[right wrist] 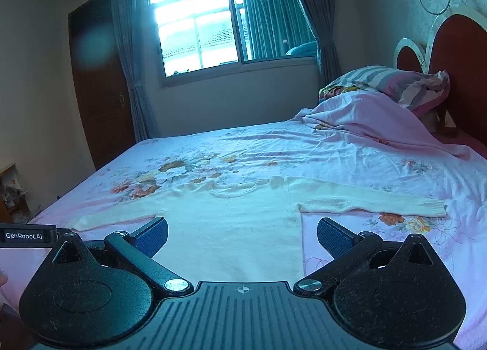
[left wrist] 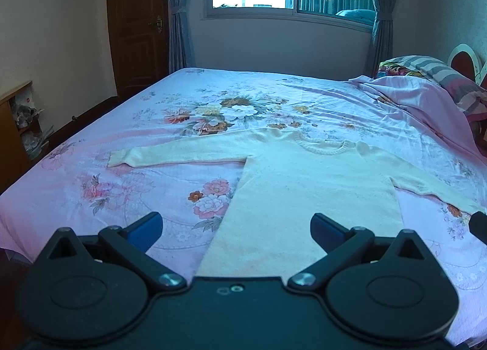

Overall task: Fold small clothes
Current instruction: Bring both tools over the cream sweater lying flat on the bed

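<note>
Sweater point(left wrist: 304, 198) flat, both tongs wide

"GenRobot.AI" in white on a black bar point(right wrist: 29, 235) at the right wrist view's left edge

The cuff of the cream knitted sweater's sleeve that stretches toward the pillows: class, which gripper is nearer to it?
Right. The right gripper hovers open over the hem, the cuff just off to its right. The left gripper, also open, sits further left.
</note>
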Demonstrator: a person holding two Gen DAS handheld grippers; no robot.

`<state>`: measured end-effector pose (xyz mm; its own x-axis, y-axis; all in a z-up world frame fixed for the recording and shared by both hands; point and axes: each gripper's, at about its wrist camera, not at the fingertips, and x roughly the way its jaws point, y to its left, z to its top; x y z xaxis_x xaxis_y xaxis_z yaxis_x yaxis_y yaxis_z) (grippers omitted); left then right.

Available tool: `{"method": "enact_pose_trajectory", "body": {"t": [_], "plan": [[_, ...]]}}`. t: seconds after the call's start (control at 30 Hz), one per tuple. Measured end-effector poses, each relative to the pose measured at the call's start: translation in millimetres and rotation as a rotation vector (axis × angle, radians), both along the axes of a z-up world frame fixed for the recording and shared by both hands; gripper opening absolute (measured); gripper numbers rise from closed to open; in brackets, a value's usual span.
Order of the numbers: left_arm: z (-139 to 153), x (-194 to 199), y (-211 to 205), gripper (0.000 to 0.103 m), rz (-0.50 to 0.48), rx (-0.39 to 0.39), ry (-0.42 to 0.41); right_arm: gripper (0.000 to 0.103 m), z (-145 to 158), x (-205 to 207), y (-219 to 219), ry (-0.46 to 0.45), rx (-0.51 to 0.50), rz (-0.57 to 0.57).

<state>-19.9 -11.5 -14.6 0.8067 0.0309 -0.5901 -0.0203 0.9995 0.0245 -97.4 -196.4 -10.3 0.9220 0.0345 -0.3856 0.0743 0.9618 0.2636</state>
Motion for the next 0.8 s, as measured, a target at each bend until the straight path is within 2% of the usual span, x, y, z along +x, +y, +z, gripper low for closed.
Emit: {"method": "enact_pose_trajectory", "body": {"t": [0.8], "plan": [[-3, 11, 7, 0.102, 0.031, -0.009, 0.028, 0.103, -10, 5, -2, 0.026, 0.003, -0.001]]}}
